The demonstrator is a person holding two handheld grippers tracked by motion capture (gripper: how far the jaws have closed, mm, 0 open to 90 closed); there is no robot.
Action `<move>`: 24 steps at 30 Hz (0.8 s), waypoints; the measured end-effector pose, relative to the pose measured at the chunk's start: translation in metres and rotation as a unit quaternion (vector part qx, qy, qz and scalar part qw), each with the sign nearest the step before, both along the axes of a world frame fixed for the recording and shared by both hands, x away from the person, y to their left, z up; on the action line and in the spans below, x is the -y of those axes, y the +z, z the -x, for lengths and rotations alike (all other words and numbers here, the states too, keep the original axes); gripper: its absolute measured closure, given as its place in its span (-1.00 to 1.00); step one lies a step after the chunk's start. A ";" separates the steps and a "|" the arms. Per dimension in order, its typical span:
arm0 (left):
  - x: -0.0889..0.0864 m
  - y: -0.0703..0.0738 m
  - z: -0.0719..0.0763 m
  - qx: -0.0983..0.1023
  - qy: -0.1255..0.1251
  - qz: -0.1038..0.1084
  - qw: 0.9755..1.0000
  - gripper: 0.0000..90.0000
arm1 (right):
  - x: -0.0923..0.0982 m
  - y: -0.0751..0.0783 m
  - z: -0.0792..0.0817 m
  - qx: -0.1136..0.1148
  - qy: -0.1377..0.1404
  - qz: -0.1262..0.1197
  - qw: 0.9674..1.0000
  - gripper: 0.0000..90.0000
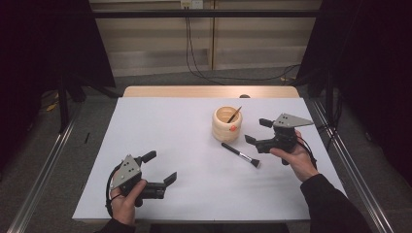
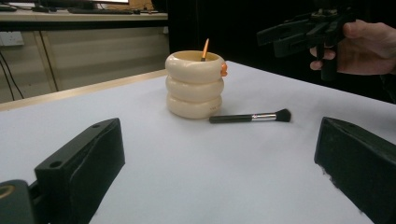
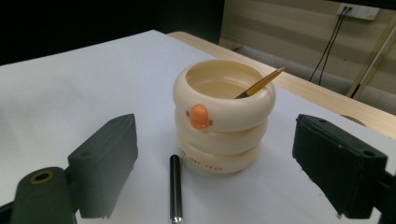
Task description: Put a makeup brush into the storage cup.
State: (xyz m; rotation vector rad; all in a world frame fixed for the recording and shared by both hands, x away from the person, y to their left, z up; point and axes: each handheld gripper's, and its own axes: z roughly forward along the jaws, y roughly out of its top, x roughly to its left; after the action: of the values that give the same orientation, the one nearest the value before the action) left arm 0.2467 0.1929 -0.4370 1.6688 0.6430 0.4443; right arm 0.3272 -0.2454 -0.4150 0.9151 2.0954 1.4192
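High view shows the white table (image 1: 160, 141), then the cream holder (image 1: 227, 124), with the black brush (image 1: 241, 155) lying flat beside it, bristles toward the person. Right gripper (image 1: 256, 131) is wide open, holding nothing, like the left gripper (image 1: 161, 167).

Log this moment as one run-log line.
right gripper: open, near black makeup brush | left gripper: open, empty | cream ringed holder: upright, pencil inside

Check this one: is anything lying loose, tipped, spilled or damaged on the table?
One black brush lies flat on the white table beside the cream holder, while another brush stands inside it. The holder is upright, and I see no spill or damage.
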 end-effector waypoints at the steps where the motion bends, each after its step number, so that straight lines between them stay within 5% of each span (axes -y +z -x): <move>1: -0.001 0.000 -0.001 0.003 -0.003 -0.011 1.000 -0.96 | -0.001 -0.001 -0.001 -0.001 0.003 0.002 1.000 -0.69; 5: 0.000 0.000 0.001 -0.002 0.002 0.002 1.000 -0.96 | -0.002 -0.002 -0.005 -0.021 0.015 0.024 0.999 -0.68; 8: -0.002 0.000 0.000 0.002 -0.002 -0.013 1.000 -0.96 | -0.002 -0.002 -0.008 -0.042 0.022 0.042 0.998 -0.60; 13: -0.001 0.000 0.000 0.002 -0.001 -0.012 1.000 -0.96 | -0.005 -0.003 -0.018 -0.107 0.046 0.081 0.990 -0.56; 18: -0.001 0.000 0.000 0.001 -0.002 -0.006 1.000 -0.96 | -0.008 -0.005 -0.024 -0.134 0.060 0.106 0.983 -0.58; 24: -0.001 0.000 0.001 0.003 0.004 -0.008 1.000 -0.96 | -0.012 -0.007 -0.032 -0.176 0.089 0.135 0.971 -0.48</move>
State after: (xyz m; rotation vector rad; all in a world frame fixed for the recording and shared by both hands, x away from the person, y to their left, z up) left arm 0.2458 0.1943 -0.4369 1.6795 0.6429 0.4602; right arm 0.3588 -0.2332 -0.4222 0.9394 2.6131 1.0713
